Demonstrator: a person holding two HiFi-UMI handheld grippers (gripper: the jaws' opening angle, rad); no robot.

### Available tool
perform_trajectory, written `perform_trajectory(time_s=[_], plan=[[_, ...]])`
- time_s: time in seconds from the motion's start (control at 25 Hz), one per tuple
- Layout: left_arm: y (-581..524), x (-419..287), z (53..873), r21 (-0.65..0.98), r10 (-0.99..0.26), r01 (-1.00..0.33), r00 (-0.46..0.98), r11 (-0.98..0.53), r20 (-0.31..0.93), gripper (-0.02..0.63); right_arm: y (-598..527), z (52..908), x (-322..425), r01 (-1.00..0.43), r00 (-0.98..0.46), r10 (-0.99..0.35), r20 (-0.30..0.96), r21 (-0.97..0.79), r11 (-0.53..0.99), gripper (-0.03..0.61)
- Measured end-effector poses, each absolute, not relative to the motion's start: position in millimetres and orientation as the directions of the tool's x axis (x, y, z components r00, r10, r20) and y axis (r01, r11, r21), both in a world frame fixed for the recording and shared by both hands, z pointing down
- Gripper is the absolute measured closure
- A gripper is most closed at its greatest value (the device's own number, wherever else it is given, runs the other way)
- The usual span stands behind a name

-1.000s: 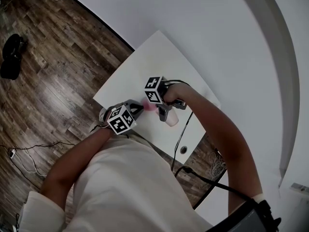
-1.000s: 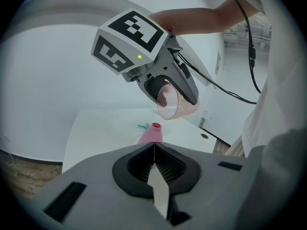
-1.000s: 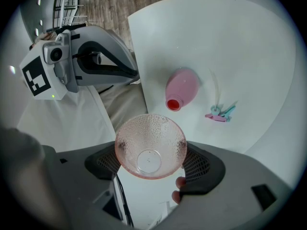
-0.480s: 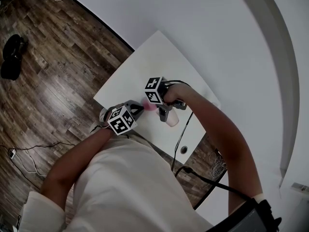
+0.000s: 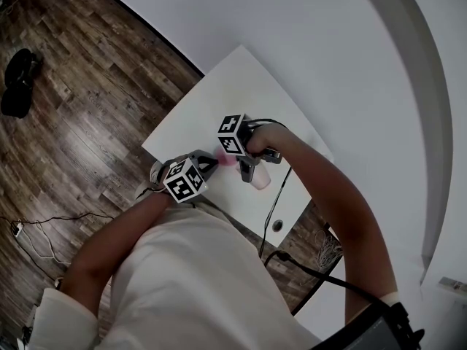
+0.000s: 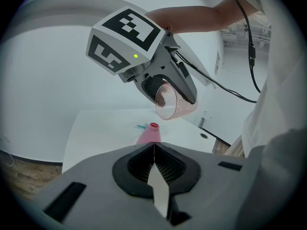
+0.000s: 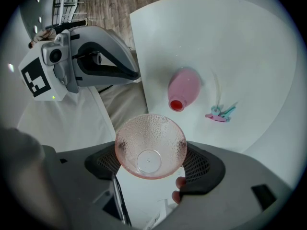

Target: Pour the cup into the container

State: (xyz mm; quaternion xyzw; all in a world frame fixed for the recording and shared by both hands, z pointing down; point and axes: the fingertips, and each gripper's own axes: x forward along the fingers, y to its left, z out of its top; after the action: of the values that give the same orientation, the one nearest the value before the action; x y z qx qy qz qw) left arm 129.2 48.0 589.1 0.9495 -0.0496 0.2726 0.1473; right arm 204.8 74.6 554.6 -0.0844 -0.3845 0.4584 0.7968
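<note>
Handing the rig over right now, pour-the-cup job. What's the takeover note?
Left gripper: shut, empty, pointed at the container.
Right gripper: shut on the pink cup, held tilted in the air near the container.
Pink container: upright on the white table, mouth open, small clips beside it.
Done: cup picked up. It looks empty, but I can't tell whether it was poured.
Left: confirm the pour, then set the cup down.

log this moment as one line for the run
left claw: shut, empty | right claw: shut on cup | cup: tilted, looks empty | container: upright on table, mouth open
</note>
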Motion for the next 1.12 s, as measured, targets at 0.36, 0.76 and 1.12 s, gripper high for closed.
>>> perform_trajectory(time_s=[0.36, 0.76, 1.12], plan=[[46.1, 124.5, 590.0, 0.252, -0.027, -0.188, 0.847, -0.949, 0.53, 0.602, 70.6, 555.0, 205.5, -0.662, 0.315, 0.795, 0.519, -0.48, 0.576, 0.198], [46.0, 122.4, 591.0, 0.25, -0.022, -0.181, 0.847, -0.951, 0.531, 0.602, 69.1, 556.7, 206.7, -0.658, 0.341, 0.792, 0.506, -0.473, 0.586, 0.198], [44.6, 121.4, 591.4, 0.25, -0.018, -0.176, 0.848, -0.952, 0.53, 0.602, 69.2, 556.1, 205.3, -0.661, 0.338, 0.797, 0.501, -0.476, 0.58, 0.198]])
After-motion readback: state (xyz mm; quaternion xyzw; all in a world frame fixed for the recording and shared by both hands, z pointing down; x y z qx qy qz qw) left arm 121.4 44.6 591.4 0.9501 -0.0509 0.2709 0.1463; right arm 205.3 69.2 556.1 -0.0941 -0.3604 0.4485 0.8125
